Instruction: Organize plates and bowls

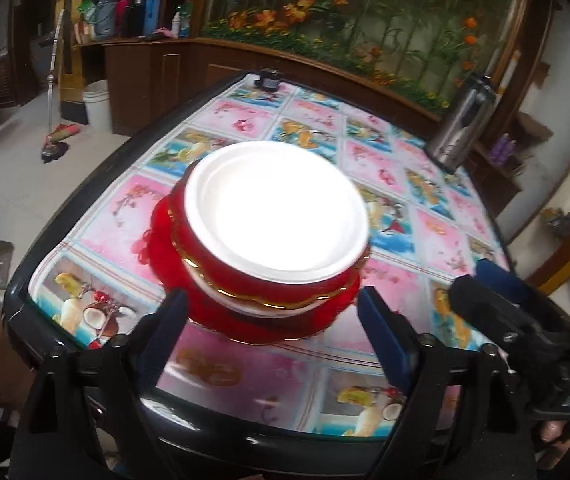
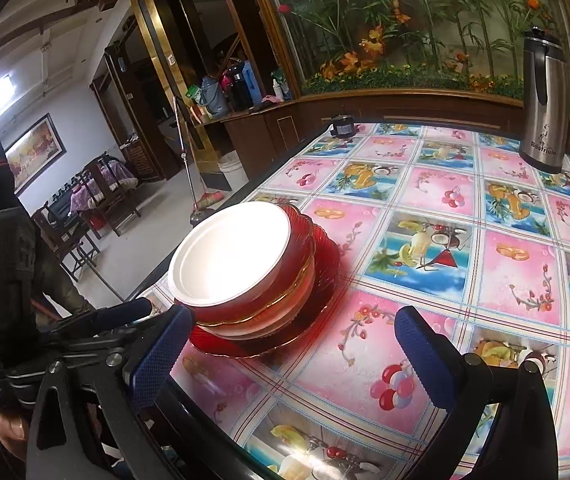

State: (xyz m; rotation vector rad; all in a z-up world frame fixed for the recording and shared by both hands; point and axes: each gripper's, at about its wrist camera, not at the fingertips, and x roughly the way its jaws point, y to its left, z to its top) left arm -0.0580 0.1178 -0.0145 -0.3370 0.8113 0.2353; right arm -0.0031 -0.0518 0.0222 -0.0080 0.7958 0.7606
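Note:
A white plate lies on top of stacked red bowls with gold rims, which stand on a red glass plate on the table. My left gripper is open and empty, its blue fingers just short of the stack on either side. The stack also shows in the right wrist view: white plate, red bowls, red plate. My right gripper is open and empty, to the right of the stack near the table's front edge. It shows in the left wrist view.
The table has a flowered pink and blue cloth under glass and a black rim. A steel thermos jug stands at the far right. A small black object sits at the far edge. A wooden cabinet lies beyond.

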